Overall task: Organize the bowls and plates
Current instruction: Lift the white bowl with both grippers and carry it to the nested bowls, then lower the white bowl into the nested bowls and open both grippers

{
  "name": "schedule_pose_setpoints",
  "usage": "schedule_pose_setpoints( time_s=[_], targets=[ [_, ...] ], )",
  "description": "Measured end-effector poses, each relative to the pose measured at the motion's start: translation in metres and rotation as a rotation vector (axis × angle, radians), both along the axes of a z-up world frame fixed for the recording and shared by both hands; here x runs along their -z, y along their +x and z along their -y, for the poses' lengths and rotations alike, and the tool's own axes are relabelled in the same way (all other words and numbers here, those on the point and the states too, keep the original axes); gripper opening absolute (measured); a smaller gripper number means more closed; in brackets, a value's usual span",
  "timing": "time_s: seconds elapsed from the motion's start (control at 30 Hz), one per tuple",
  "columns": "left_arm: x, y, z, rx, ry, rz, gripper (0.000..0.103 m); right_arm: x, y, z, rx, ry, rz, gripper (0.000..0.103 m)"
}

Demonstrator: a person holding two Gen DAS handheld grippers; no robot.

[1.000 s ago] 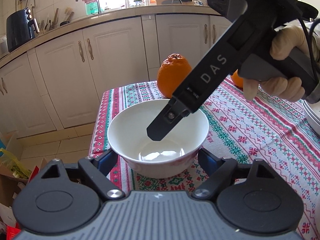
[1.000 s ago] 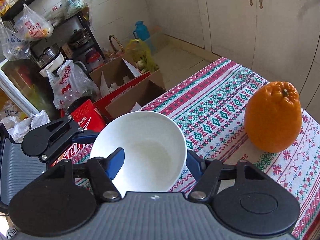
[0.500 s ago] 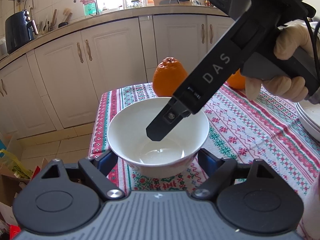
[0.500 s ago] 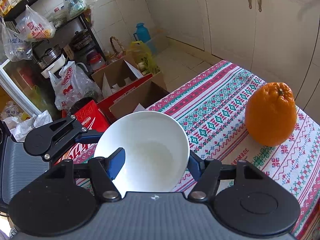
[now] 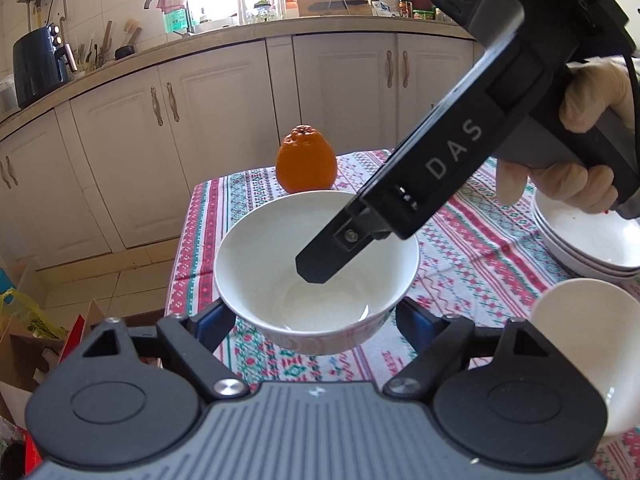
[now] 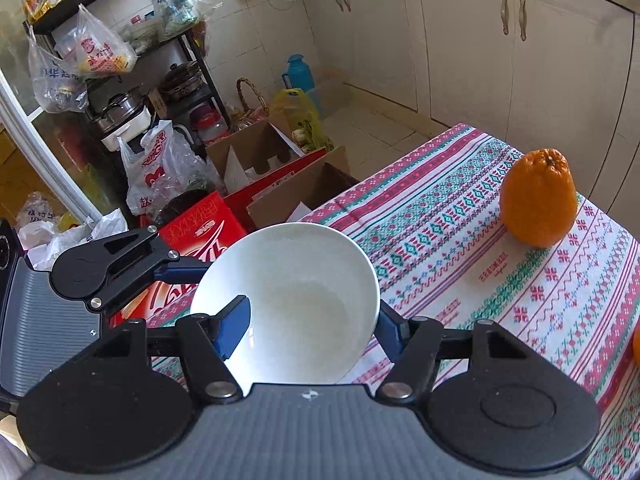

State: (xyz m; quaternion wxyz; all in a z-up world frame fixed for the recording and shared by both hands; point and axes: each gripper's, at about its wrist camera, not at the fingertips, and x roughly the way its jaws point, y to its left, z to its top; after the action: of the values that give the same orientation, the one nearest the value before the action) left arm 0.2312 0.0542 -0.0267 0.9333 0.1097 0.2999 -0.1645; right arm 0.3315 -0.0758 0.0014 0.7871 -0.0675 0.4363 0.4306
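A white bowl (image 5: 276,264) is held above the patterned tablecloth (image 5: 472,256). My left gripper (image 5: 316,316) grips its outer walls, one blue pad on each side. My right gripper (image 6: 308,326) comes in from the right; one finger (image 5: 340,248) reaches down inside the bowl and the other is outside its wall, so it pinches the rim. The same bowl fills the lower middle of the right wrist view (image 6: 304,304). A stack of white plates (image 5: 592,244) sits at the right. Another white bowl (image 5: 580,344) stands at the lower right.
A large orange (image 5: 306,166) stands on the table's far end, also in the right wrist view (image 6: 538,200). White cabinets (image 5: 224,128) lie behind. Cardboard boxes (image 6: 280,184) and bags (image 6: 160,172) crowd the floor beside the table edge.
Both grippers and the bowl have pulled back and to the right along the table; the orange looks farther away, and the plate stack and second bowl have come into the left wrist view.
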Motion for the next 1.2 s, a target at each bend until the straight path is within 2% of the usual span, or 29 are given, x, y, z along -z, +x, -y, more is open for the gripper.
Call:
schedule_pose_setpoints(
  time_s=[0.4,0.77,1.2],
  targets=[
    [-0.024,-0.049,0.011,0.007,-0.001,0.005,0.087,-0.022,-0.06,0.019,0.009,0.04,0.03,0.072],
    [-0.04,-0.08,0.03,0.073,-0.026,0.024,0.087,-0.04,-0.102,0.05,0.057,0.045,0.073,0.072],
    [-0.032,-0.105,0.065,0.178,-0.049,-0.024,0.087,-0.032,-0.147,0.096,0.145,0.014,0.083,0.072]
  ],
)
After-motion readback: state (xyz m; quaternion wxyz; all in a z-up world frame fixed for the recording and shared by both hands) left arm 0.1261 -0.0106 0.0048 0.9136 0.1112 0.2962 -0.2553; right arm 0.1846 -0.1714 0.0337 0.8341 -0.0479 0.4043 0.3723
